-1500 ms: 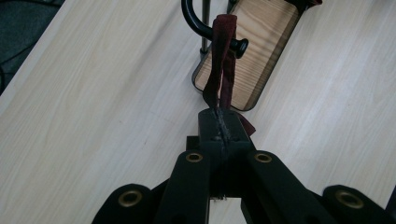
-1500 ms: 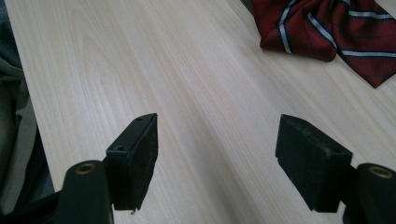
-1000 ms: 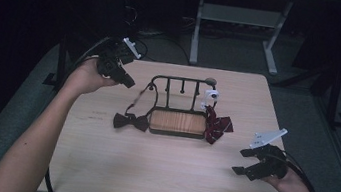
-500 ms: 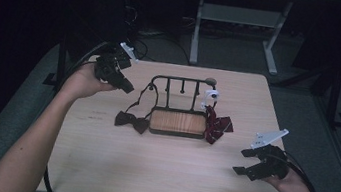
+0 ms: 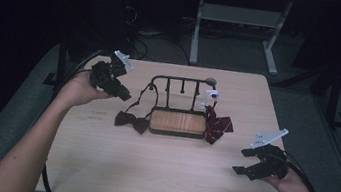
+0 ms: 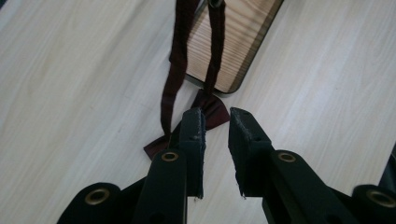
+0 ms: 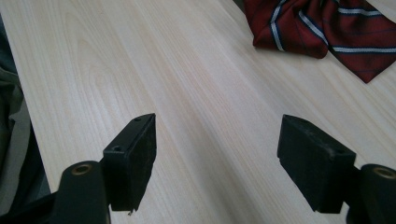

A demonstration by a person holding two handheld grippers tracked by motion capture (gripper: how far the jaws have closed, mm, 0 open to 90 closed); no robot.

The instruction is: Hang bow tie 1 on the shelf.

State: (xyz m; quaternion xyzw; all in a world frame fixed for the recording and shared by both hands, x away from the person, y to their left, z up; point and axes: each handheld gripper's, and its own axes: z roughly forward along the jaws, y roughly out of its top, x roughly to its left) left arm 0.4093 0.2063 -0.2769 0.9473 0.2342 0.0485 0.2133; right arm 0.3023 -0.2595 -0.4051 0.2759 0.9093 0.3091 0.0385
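Observation:
A dark maroon bow tie (image 5: 132, 121) lies on the table left of a black rack with a wooden base (image 5: 177, 122). Its strap (image 5: 146, 92) loops up over the rack's left end. In the left gripper view the bow tie (image 6: 156, 147) and strap (image 6: 173, 70) lie just beyond the jaws. My left gripper (image 5: 124, 94) hovers left of the strap. Its jaws have just been opening, and the narrow gap (image 6: 215, 116) holds nothing. A red striped bow tie (image 5: 217, 125) rests against the rack's right end. My right gripper (image 5: 242, 161) stands wide open and empty over bare table (image 7: 217, 135), with the striped tie (image 7: 327, 28) ahead of it.
A small white tag (image 5: 211, 97) hangs at the right end of the rack's rail. The wooden table (image 5: 157, 175) has bare board in front of the rack. A white desk frame (image 5: 238, 30) stands on the floor behind the table.
My left gripper has sunk a little beside the strap and its jaws have parted slightly. The right gripper has not moved.

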